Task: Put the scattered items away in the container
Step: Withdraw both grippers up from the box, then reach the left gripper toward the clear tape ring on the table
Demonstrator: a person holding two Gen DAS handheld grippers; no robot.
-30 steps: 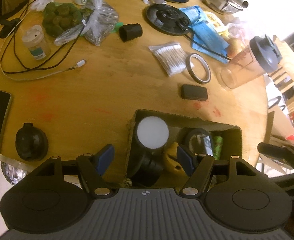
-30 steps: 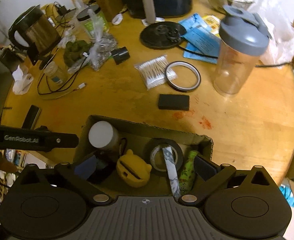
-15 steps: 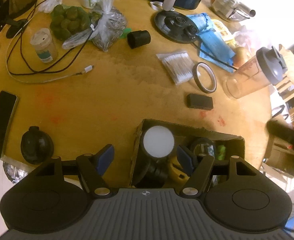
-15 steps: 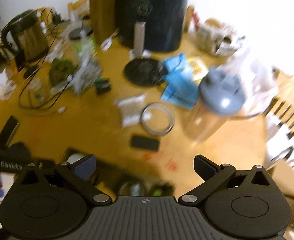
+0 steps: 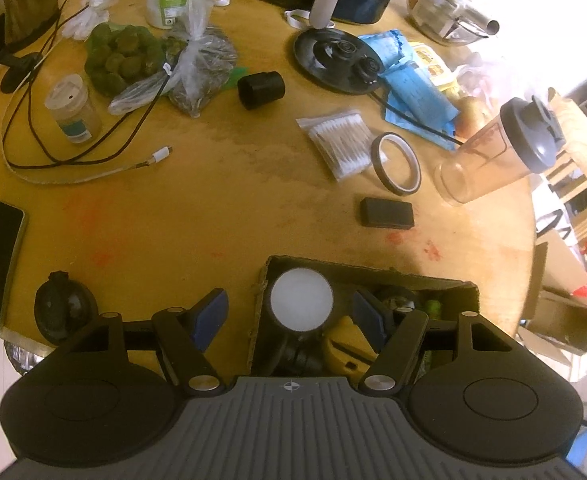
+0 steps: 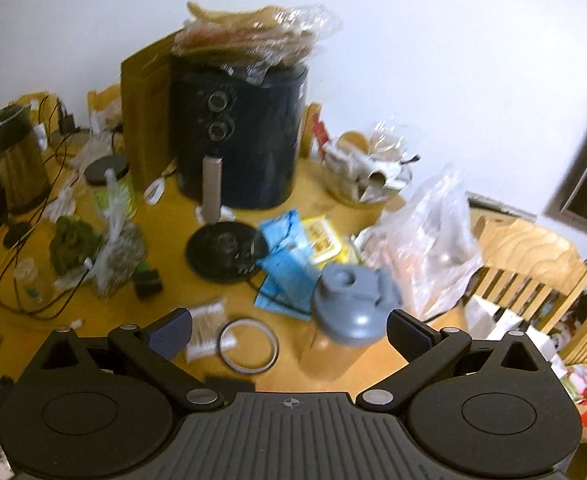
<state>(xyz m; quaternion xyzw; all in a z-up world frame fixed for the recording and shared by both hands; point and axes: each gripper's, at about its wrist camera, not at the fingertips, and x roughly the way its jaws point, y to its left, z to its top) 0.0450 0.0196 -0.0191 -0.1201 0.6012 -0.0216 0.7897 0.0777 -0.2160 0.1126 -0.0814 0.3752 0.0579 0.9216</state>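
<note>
Left gripper (image 5: pixel 289 314) parted astride cardboard box (image 5: pixel 413 280) wall; right gripper (image 6: pixel 289 330) wide, empty.

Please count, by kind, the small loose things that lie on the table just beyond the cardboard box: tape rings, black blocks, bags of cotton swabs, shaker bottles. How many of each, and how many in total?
Tape ring: 1
Black block: 1
Bag of cotton swabs: 1
Shaker bottle: 1
Total: 4, all outside the cardboard box.
</note>
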